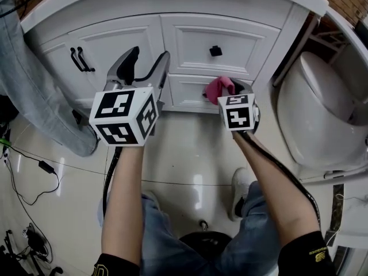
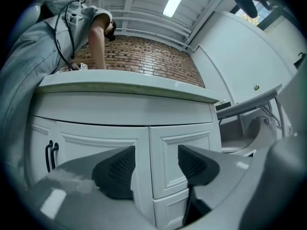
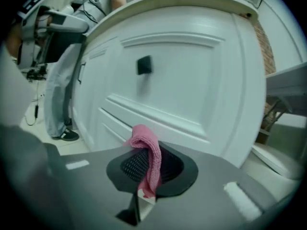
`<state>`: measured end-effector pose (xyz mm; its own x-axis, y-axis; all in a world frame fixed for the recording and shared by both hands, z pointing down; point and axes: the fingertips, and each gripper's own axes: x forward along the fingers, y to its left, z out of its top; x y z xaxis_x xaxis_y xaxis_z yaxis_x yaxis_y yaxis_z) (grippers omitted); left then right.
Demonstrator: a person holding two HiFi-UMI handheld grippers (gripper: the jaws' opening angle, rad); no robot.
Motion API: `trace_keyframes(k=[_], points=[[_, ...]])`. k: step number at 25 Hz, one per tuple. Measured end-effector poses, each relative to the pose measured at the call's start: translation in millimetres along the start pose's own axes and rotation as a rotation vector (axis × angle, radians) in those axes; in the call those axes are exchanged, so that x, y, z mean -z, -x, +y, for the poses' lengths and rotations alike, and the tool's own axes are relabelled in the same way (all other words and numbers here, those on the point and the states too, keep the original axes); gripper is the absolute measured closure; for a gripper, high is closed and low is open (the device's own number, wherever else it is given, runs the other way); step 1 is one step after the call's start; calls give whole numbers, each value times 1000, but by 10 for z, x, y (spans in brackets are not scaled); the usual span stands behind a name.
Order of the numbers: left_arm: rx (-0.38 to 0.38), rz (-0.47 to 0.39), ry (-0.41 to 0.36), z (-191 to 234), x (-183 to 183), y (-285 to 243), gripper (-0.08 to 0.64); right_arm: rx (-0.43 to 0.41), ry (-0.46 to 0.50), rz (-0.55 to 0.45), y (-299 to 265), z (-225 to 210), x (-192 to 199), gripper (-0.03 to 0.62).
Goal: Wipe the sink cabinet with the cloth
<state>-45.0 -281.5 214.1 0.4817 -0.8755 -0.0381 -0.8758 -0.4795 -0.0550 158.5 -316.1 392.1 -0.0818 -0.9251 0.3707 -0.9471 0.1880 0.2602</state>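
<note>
The white sink cabinet (image 1: 190,45) fills the top of the head view, with panelled doors and drawers. My right gripper (image 1: 227,91) is shut on a pink cloth (image 1: 218,88), held against the lower drawer front (image 1: 190,91) below the black knob (image 1: 215,51). In the right gripper view the pink cloth (image 3: 147,157) hangs folded between the jaws of the right gripper (image 3: 149,169), close to the cabinet (image 3: 192,80). My left gripper (image 1: 146,65) stands open and empty in front of the cabinet doors. In the left gripper view the left gripper (image 2: 154,169) frames the cabinet's drawer column (image 2: 180,152).
A person in grey clothes (image 1: 34,79) stands at the cabinet's left side. Black door handles (image 1: 80,59) sit on the left door. A white toilet (image 1: 322,114) stands at the right. Cables (image 1: 34,171) lie on the tiled floor at the left.
</note>
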Motion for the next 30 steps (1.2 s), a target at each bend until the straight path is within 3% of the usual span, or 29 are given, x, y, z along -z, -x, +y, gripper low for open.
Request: trace_keyframes(k=[3, 6, 10, 14, 17, 20, 24, 27, 30], points=[[-11, 1, 5, 44, 6, 21, 279, -123, 38, -33, -179, 731, -202, 566], [-25, 1, 20, 128, 8, 53, 279, -159, 22, -44, -355, 1163, -340, 566], [-34, 10, 16, 237, 14, 88, 279, -97, -61, -29, -470, 1289, -384, 566], [-31, 6, -4, 255, -11, 95, 279, -162, 28, -48, -458, 1282, -404, 566], [-19, -2, 14, 177, -7, 52, 279, -144, 138, -40, -365, 993, -262, 566], [5, -7, 13, 54, -3, -30, 279, -53, 123, 15, -242, 463, 1, 566], [26, -6, 26, -92, 23, -116, 279, 97, -12, 80, -28, -309, 314, 566], [40, -12, 44, -186, 21, -181, 279, 225, -182, 139, 134, -883, 610, 566], [47, -15, 42, -227, 16, -214, 279, 276, -295, 172, 173, -1152, 804, 566]])
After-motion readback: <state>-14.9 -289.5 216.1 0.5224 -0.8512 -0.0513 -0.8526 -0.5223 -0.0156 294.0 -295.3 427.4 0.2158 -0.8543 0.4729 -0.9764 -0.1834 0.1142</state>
